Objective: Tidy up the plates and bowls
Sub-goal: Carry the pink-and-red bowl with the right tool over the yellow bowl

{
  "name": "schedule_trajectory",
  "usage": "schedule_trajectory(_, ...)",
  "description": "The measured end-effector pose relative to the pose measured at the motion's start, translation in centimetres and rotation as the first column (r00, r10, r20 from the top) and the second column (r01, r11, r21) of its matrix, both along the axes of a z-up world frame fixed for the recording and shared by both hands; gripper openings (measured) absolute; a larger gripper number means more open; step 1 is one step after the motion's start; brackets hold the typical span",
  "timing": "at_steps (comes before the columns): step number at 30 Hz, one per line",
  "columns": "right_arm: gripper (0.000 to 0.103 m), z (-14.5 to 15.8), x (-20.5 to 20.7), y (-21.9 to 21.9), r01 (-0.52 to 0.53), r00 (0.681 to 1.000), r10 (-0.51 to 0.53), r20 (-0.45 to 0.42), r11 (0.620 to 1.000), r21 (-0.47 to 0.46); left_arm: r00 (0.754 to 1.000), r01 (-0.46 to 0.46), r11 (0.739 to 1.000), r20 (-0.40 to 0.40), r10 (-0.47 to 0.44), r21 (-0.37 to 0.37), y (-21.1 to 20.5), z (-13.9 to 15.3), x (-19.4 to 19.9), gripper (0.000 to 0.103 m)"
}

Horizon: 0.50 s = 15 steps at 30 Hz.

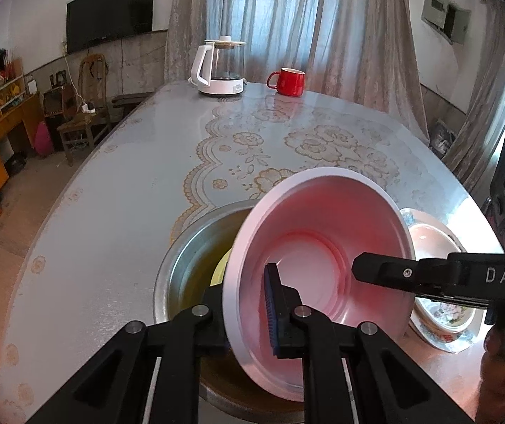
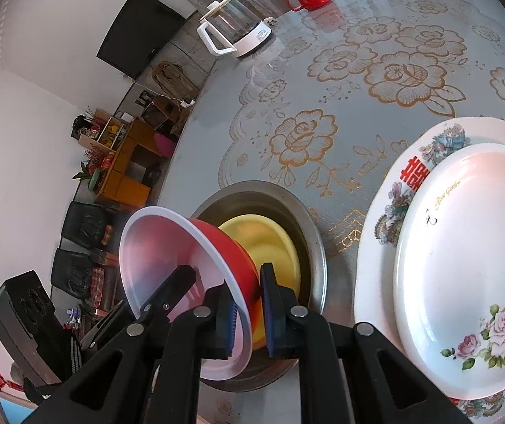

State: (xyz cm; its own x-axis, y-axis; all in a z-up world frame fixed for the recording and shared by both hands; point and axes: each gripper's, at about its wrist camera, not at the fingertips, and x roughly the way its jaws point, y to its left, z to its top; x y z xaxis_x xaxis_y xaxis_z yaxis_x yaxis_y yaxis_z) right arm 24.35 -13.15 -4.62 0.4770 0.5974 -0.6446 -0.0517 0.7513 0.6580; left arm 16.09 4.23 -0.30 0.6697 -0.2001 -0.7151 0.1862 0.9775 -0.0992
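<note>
I hold a round plastic bowl, red outside and pale pink inside with a white rim [image 1: 323,247], with both of my grippers at the same time. My left gripper [image 1: 248,318] is clenched on the near rim of this bowl: one blue-padded finger [image 1: 272,314] presses on the inside wall, and the other finger is hidden behind the outside. My right gripper [image 2: 248,314] is also clenched on the rim of the same bowl [image 2: 181,272], with one pad on the pink inside and one pad on the red outside. In the left wrist view, this right gripper [image 1: 362,268] comes in from the right side and reaches into the bowl.

The bowl is tilted strongly, almost on its side, and it hangs above a wide round steel basin [image 2: 309,233] that stands on the counter [image 2: 287,81]. Inside the basin lies a yellow round bowl [image 2: 266,243]. I cannot tell if the red bowl touches the yellow one.

Just to the right of the basin, a big white plate with flower pattern and red characters [image 2: 386,190] lies on the counter, and a smaller white oval plate with pink roses [image 2: 464,265] rests on top of it.

At the far side of the counter stand a glass kettle with a white handle and base [image 1: 218,67] and a red mug [image 1: 287,81], well apart from the bowls.
</note>
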Motion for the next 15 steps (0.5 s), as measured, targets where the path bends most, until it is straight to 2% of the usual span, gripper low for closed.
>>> schedule_trajectory(15, 0.013, -0.12, -0.16, 0.7, -0.004, 1.0, 0.004, -0.001, 1.0, -0.026, 1.0, -0.021, 0.998, 0.01, 0.021, 0.06, -0.46, -0.62, -0.21, 0.014)
